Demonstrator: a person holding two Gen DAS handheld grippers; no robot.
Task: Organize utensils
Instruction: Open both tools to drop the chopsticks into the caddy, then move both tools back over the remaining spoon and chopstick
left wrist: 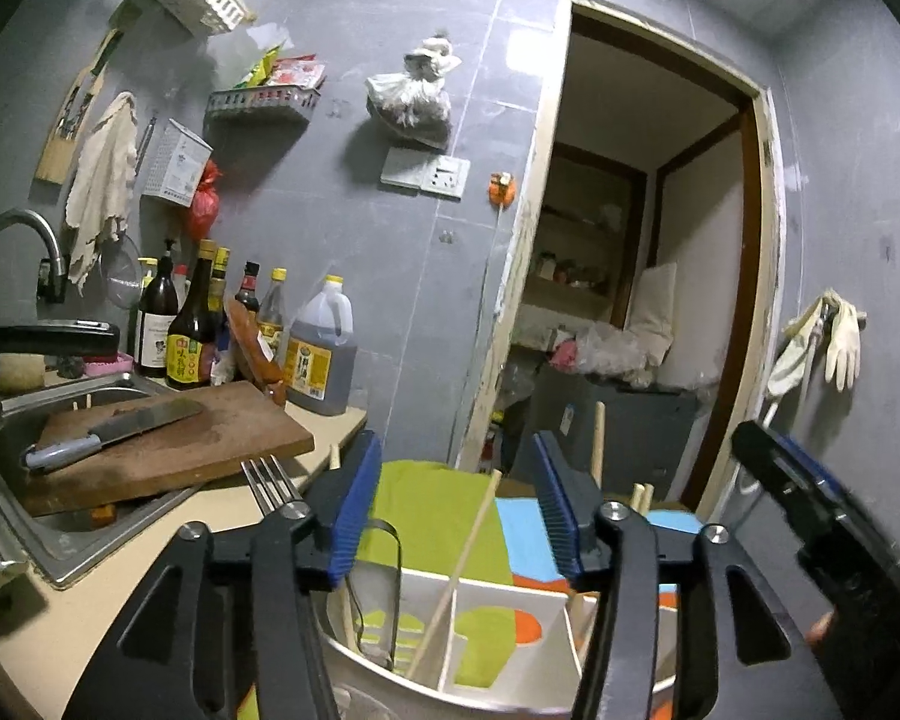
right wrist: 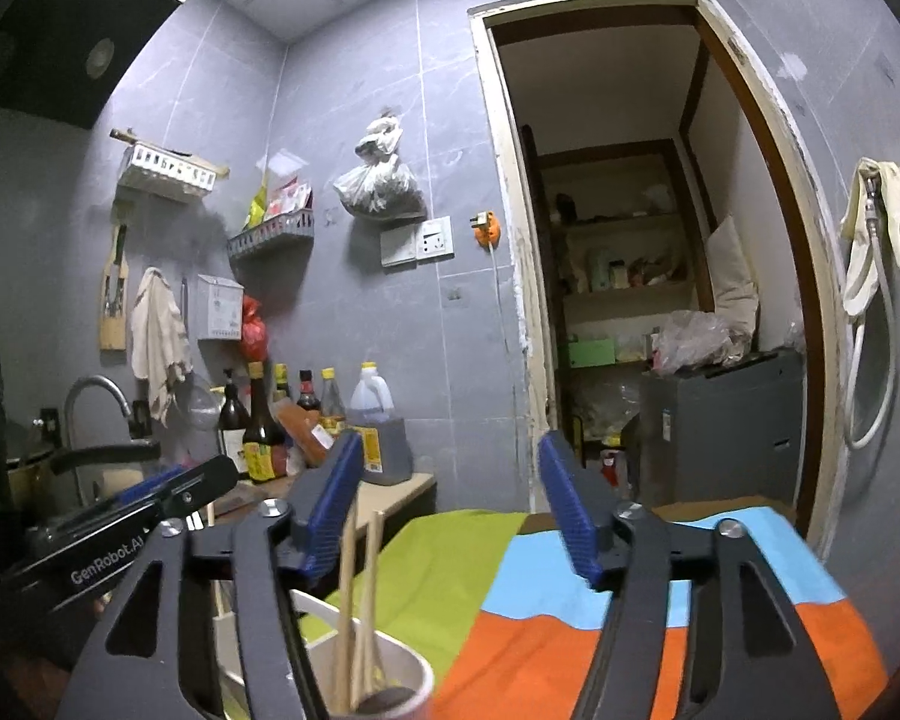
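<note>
A white utensil holder (left wrist: 498, 606) with divided compartments stands below my left gripper (left wrist: 456, 510). It holds a wooden chopstick (left wrist: 456, 570), metal tongs (left wrist: 384, 576) and further chopsticks (left wrist: 597, 450). A fork (left wrist: 267, 483) pokes up left of the left fingers. My left gripper is open and empty above the holder. My right gripper (right wrist: 450, 510) is open and empty. Below its left finger the white holder (right wrist: 390, 678) holds chopsticks (right wrist: 360, 588). The left gripper (right wrist: 150, 504) shows at the left of the right wrist view.
A green, blue and orange cloth (right wrist: 570, 600) covers the surface. At left are a sink (left wrist: 42, 516), a cutting board (left wrist: 168, 444) with a cleaver (left wrist: 114, 429), and bottles (left wrist: 210, 324). A doorway (right wrist: 660, 270) lies ahead.
</note>
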